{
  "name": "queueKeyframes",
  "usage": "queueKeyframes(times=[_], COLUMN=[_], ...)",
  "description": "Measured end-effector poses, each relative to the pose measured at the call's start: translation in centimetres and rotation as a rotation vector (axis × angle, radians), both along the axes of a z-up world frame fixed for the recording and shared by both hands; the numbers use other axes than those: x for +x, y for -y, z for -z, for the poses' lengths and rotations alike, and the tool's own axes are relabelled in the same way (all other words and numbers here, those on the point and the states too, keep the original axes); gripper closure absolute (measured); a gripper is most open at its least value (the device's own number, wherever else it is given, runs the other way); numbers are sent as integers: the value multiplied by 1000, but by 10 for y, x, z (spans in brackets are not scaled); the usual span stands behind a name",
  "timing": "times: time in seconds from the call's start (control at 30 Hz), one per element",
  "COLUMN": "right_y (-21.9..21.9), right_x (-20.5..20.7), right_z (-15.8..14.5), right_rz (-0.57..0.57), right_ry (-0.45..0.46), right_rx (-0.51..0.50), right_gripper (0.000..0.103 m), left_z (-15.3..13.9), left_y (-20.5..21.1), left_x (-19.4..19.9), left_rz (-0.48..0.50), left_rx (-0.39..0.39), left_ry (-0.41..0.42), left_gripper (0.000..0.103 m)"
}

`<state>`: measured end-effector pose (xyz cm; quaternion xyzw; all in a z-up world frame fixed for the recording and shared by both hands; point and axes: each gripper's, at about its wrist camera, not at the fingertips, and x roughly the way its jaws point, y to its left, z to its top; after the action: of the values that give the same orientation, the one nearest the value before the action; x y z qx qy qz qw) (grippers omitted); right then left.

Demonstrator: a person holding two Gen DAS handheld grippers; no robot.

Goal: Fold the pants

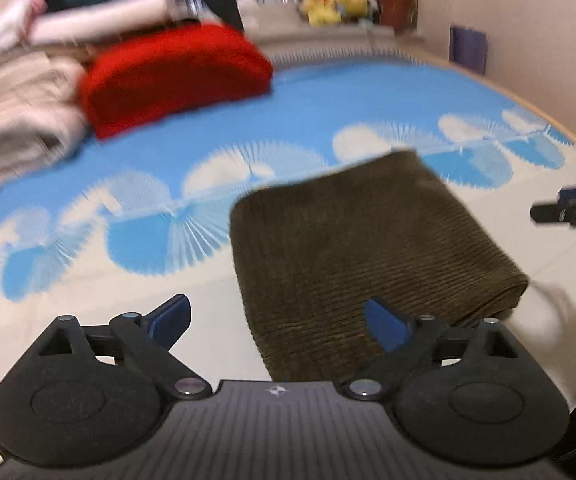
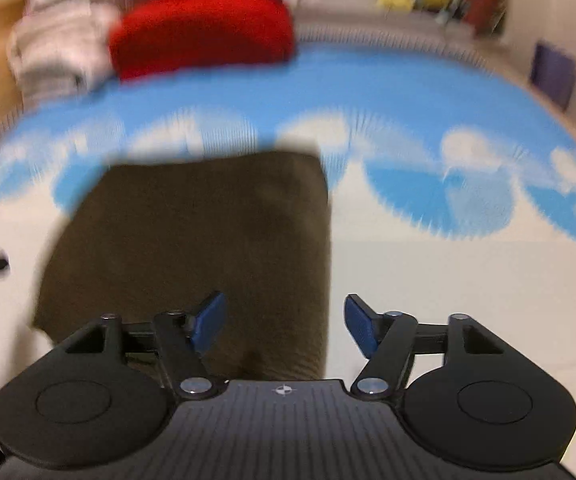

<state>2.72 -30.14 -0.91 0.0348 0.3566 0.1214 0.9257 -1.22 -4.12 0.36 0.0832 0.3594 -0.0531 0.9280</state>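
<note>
Left gripper nearest, jaws spread wide, nothing between the blue pads, hanging above the near edge of the folded pants. Right gripper also spread wide and empty, over the pants' near right corner. Pants: olive-brown ribbed, folded into a compact rectangle, flat on the blue-and-white mat. Right gripper's tip pokes in at the right edge of the left view. Farther back on the mat: red folded garment, beige folded pile beside it, touching. Background blurred.
</note>
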Motion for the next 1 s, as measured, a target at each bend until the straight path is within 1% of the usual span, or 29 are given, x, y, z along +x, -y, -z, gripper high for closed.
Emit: queueKeyframes(times=[0.03, 0.07, 0.13, 0.17, 0.2, 0.23, 0.27, 0.3, 0.33, 0.37, 0.43, 0.5, 0.6, 0.67, 0.77, 0.9, 1.0], right_y=[1, 1, 1, 2, -1, -4, -6, -9, -13, -16, -21, -25, -30, -30, -30, -30, -29], right_x=[-13, -27, -52, -63, -66, -72, -79, -81, -81, -80, -76, -71, -70, -68, -64, -59, -55], right_z=[-11, -20, -28, -29, -32, -36, -37, -37, -35, -33, -27, -23, -20, -17, -12, -11, -10], right_rz=[14, 25, 39, 64, 85, 89, 99, 108, 114, 119, 104, 84, 84, 92, 95, 95, 103], right_ry=[44, 92, 165, 184, 181, 202, 227, 232, 225, 220, 205, 179, 134, 109, 83, 53, 31], right_rx=[14, 26, 47, 54, 47, 51, 60, 52, 28, 2, -24, -42, -57, -58, -61, -75, -72], right_gripper=[9, 6, 4, 4, 4, 4, 3, 1, 1, 1, 1, 1, 1, 1, 1, 1, 1], left_z=[-6, -12, -17, -18, -15, -11, -8, -8, -8, -6, -3, 2, 12, 15, 19, 23, 26], left_y=[3, 7, 11, 12, 13, 13, 15, 15, 13, 10, 8, 5, 6, 6, 7, 8, 12], left_x=[-14, -27, -47, -56, -66, -72, -71, -68, -66, -64, -57, -53, -47, -45, -39, -34, -31], left_rz=[-6, -20, -71, -89, -100, -105, -128, -150, -151, -154, -184, -198, -204, -197, -196, -196, -195], left_rx=[2, -1, -26, -44, -57, -55, -46, -59, -88, -99, -96, -109, -96, -105, -85, -117, -121], left_ry=[29, 56, 100, 120, 139, 141, 106, 75, 64, 50, 4, -19, -48, -50, -54, -66, -74], left_gripper=[0, 0, 0, 0, 0, 0, 0, 0, 0, 0, 0, 0, 0, 0, 0, 0, 0])
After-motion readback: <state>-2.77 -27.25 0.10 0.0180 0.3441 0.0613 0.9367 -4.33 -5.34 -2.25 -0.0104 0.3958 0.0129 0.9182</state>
